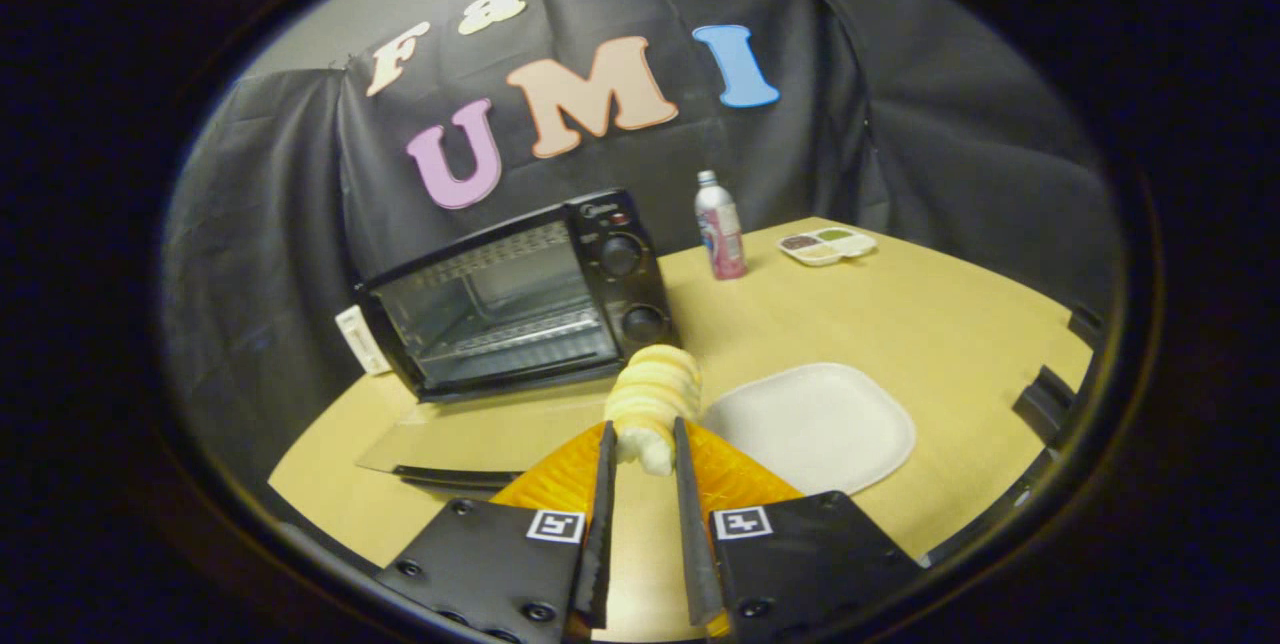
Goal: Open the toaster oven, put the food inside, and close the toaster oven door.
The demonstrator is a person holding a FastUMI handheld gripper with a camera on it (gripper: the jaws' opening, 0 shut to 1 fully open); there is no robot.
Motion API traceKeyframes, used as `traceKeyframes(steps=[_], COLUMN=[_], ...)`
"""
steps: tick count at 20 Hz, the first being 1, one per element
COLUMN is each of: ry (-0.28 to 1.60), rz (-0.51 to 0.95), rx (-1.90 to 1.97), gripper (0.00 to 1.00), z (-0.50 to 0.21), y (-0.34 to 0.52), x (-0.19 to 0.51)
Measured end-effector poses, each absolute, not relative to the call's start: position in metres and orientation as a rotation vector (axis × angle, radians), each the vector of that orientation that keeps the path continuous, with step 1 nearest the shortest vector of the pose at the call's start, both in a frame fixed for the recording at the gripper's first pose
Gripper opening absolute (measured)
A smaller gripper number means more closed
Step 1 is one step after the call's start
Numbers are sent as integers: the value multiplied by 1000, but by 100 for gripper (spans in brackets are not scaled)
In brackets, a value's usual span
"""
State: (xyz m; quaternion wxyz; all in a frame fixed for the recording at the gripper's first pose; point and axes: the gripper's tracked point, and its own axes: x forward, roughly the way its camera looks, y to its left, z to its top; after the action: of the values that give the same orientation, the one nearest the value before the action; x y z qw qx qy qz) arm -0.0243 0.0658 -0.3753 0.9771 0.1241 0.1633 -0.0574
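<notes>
Toaster oven (520, 299) door (470, 444) open ahead of fingers; gripper (640, 444) clamps pastry (652, 404); insertion, door closing outstanding.

The wooden table (900, 324) carries a toaster oven (520, 294), bottle (720, 227), white plate (815, 427) and divided tray (828, 245).

You see a glossy black toaster oven (520, 294) with glass door, matt wood-look table (900, 324), smooth white plate (815, 424), black cloth wall (950, 144).
</notes>
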Motion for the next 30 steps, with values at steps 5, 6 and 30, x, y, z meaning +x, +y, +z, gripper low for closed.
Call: traceKeyframes(steps=[5,6,30], ry=[244,234,292], rz=[26,29,-74], rx=[436,468,615], gripper=[32,32,44], z=[-353,-352,-378], y=[137,145,169], x=[18,29,196])
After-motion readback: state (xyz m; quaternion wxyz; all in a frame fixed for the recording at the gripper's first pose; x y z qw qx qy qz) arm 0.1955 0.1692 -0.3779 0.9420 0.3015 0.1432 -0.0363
